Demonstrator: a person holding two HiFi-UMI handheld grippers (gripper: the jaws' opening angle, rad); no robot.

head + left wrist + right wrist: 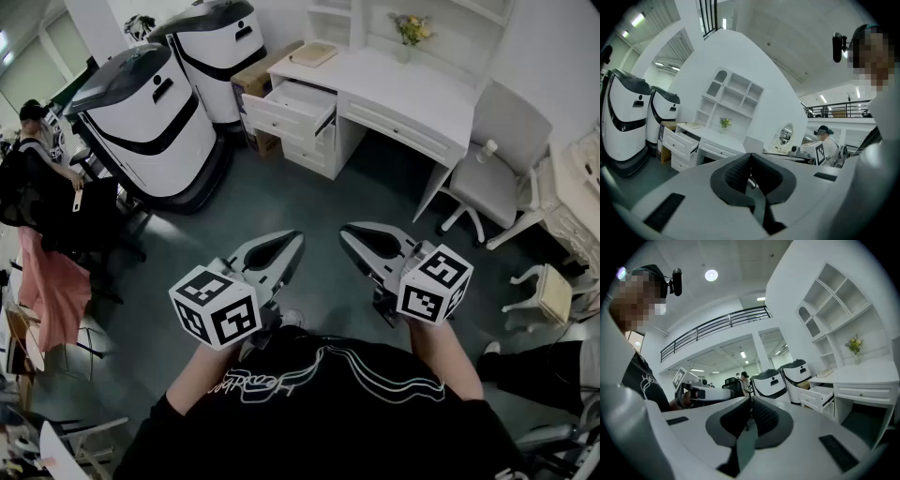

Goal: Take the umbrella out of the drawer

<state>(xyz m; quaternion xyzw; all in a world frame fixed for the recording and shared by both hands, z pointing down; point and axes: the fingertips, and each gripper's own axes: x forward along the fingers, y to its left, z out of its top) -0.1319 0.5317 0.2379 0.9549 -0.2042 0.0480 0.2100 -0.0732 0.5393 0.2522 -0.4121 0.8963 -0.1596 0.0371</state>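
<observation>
The white desk (pixel 412 98) stands across the grey floor, with its upper left drawer (pixel 298 101) pulled open. That drawer also shows in the left gripper view (pixel 680 140) and the right gripper view (pixel 816 397). No umbrella is visible; the inside of the drawer is too far off to make out. My left gripper (pixel 292 240) and right gripper (pixel 349 232) are held side by side in front of my chest, far from the desk. Both point roughly level, shut with nothing between the jaws (pixel 750 155) (pixel 751 399).
Two large white-and-black machines (pixel 150 122) (pixel 220 52) stand left of the desk, with a cardboard box (pixel 262 77) between them and the drawers. A white chair (pixel 497 173) sits at the desk's right end, a stool (pixel 553 292) further right. A person (pixel 37 178) sits at far left.
</observation>
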